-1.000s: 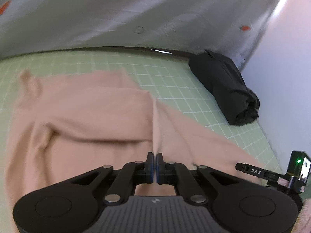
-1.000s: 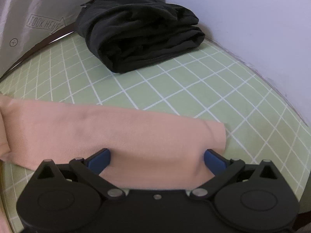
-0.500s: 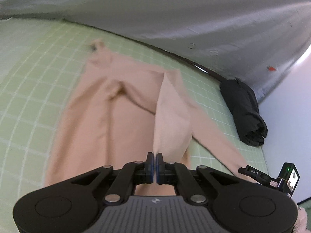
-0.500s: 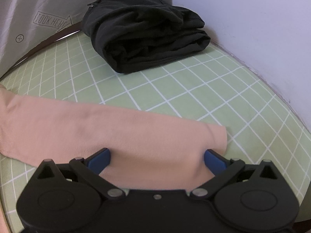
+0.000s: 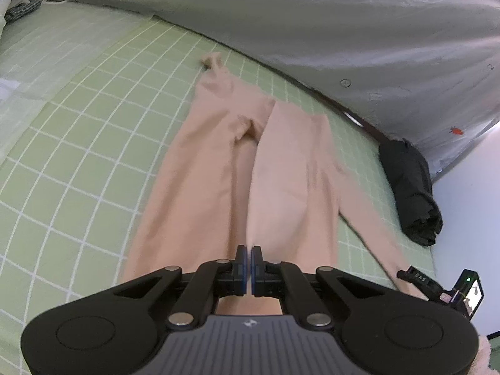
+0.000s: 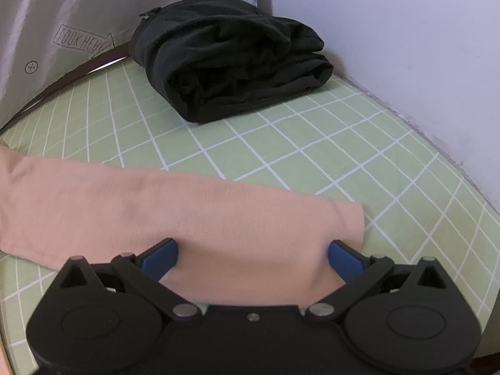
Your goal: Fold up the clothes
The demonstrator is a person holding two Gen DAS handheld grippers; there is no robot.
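Left fingers (image 5: 251, 247) pinched on pink garment (image 5: 218, 168); right fingers (image 6: 168, 251) spread around its sleeve (image 6: 187, 206).

Your right gripper (image 6: 251, 254) is spread wide, the end of the pink garment (image 6: 187, 215) lying between its blue fingertips (image 6: 161, 254). Ahead and slightly left, a folded black garment (image 6: 231, 59) rests on the green gridded sheet (image 6: 359, 156).

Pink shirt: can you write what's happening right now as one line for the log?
step: folding | left tool: shut on shirt | right tool: open over sleeve | black clothes: folded by wall
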